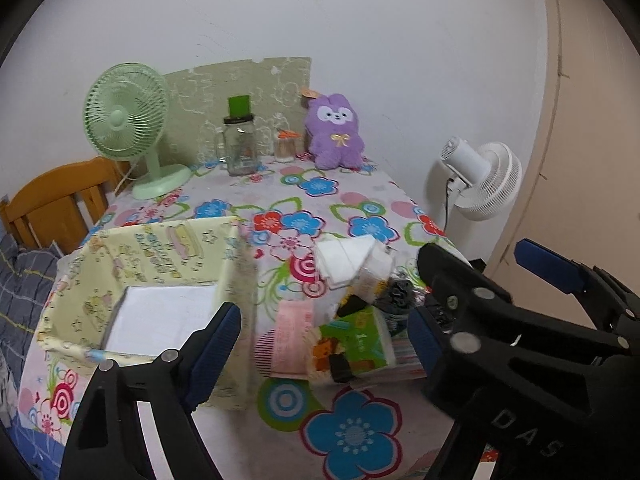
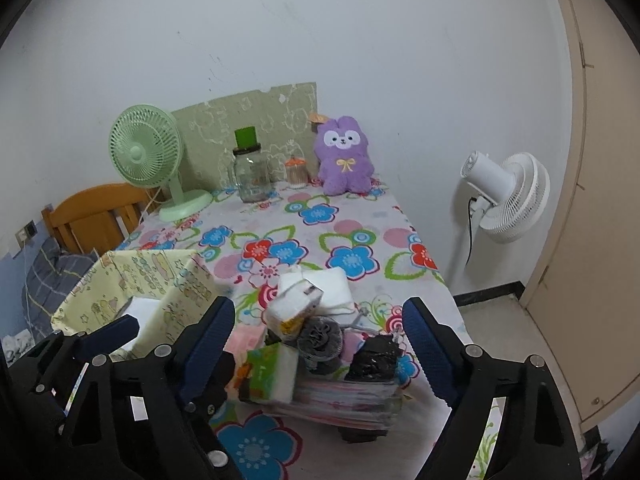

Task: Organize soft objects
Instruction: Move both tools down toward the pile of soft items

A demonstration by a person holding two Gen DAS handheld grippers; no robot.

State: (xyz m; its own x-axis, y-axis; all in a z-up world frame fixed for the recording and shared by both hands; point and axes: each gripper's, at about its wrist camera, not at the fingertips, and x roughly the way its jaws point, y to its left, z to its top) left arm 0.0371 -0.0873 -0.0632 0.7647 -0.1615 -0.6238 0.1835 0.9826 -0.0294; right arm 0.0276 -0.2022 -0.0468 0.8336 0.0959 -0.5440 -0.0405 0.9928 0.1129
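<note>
My left gripper and my right gripper both have their jaws wide apart, holding nothing. The pile of soft things sits on the flowery table, just beside the yellow cloth box.

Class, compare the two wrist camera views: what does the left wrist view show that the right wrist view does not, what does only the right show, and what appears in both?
Only the left wrist view shows the white block lying fully exposed in the yellow fabric box, and a pink comb.

Only the right wrist view shows the wall socket and the floor with its dark skirting.

Both show the purple plush, green fan, glass jar, white fan, the pile of soft packs, and both open grippers: left gripper, right gripper.
</note>
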